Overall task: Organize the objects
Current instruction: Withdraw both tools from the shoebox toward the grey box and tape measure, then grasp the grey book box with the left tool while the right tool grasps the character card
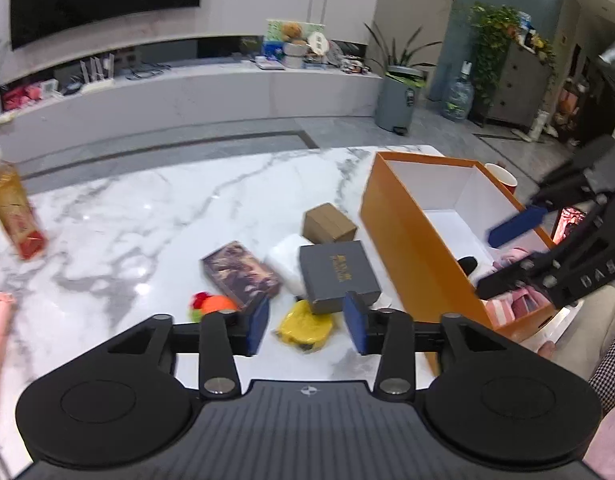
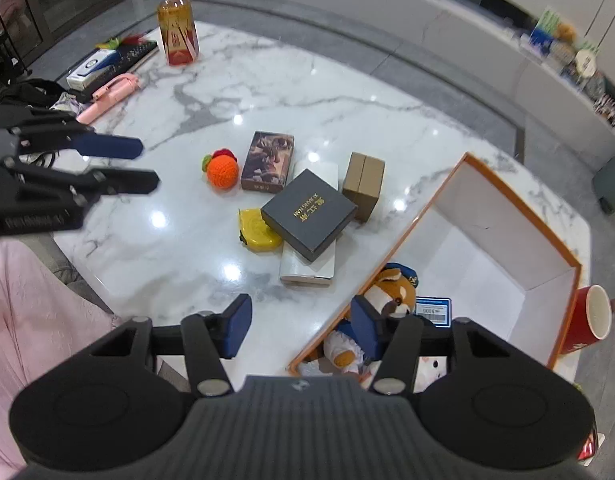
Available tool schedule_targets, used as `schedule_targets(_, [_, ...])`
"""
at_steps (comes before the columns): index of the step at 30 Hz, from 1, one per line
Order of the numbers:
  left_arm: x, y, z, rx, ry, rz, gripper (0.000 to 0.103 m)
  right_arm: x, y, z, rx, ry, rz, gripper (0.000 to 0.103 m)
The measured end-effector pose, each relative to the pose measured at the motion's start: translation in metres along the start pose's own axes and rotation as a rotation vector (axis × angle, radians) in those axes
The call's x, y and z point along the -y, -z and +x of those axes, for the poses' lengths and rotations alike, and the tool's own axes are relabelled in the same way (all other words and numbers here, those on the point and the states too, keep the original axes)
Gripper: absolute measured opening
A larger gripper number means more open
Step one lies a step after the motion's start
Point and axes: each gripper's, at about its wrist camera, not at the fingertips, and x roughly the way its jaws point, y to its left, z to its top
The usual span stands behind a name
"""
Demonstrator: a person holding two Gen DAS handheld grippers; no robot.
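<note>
Both grippers hang empty with jaws spread wide over a marble surface [image 2: 347, 92]: the left gripper [image 1: 305, 328] above a yellow tape measure [image 1: 305, 322], the right gripper [image 2: 301, 330] at the near rim of an orange box [image 2: 503, 200] holding a stuffed dog [image 2: 391, 288]. A dark gift box [image 2: 309, 214] rests on a white case [image 2: 309, 268], near a crocheted orange [image 2: 222, 168], a patterned box [image 2: 267, 160] and a brown carton [image 2: 363, 184].

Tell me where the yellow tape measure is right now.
The yellow tape measure lies on the marble table, partly tucked under the dark grey box; in the left wrist view it sits just ahead of the open left gripper.
</note>
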Motion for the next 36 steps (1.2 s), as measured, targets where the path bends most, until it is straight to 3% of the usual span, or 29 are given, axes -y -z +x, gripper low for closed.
schedule_targets(9, [-0.031, -0.012, 0.096, -0.094, 0.114, -0.181, 0.072, 0.028, -0.048, 0.059, -0.027, 0.036, -0.016, 0.048])
schedule_targets(11, [-0.037, -0.014, 0.114, -0.124, 0.134, -0.212, 0.072, 0.034, -0.056, 0.075, -0.039, 0.039, -0.026, 0.031])
schedule_targets(14, [-0.044, -0.016, 0.131, -0.144, 0.124, -0.253, 0.075, 0.039, -0.065, 0.108, -0.083, 0.063, -0.045, 0.021])
schedule_targets(17, [-0.054, -0.017, 0.144, -0.182, 0.181, -0.308, 0.079, 0.044, -0.066, 0.127, -0.107, 0.078, -0.073, 0.02])
schedule_targets(20, [-0.06, -0.015, 0.153, -0.218, 0.192, -0.34, 0.081, 0.051, -0.066, 0.138, -0.154, 0.098, -0.092, 0.02])
schedule_targets(26, [-0.07, -0.014, 0.167, -0.278, 0.285, -0.379, 0.087, 0.056, -0.075, 0.151, -0.192, 0.049, -0.098, 0.02])
schedule_targets(31, [-0.078, -0.007, 0.18, -0.318, 0.38, -0.478, 0.086, 0.057, -0.084, 0.16, -0.199, 0.017, -0.067, 0.017])
schedule_targets(34, [-0.081, -0.005, 0.178, -0.311, 0.377, -0.509, 0.08, 0.061, -0.085, 0.164, -0.19, -0.016, -0.029, 0.016])
schedule_targets(36, [-0.083, -0.007, 0.173, -0.297, 0.357, -0.527, 0.07, 0.063, -0.085, 0.167, -0.185, -0.031, -0.006, 0.016])
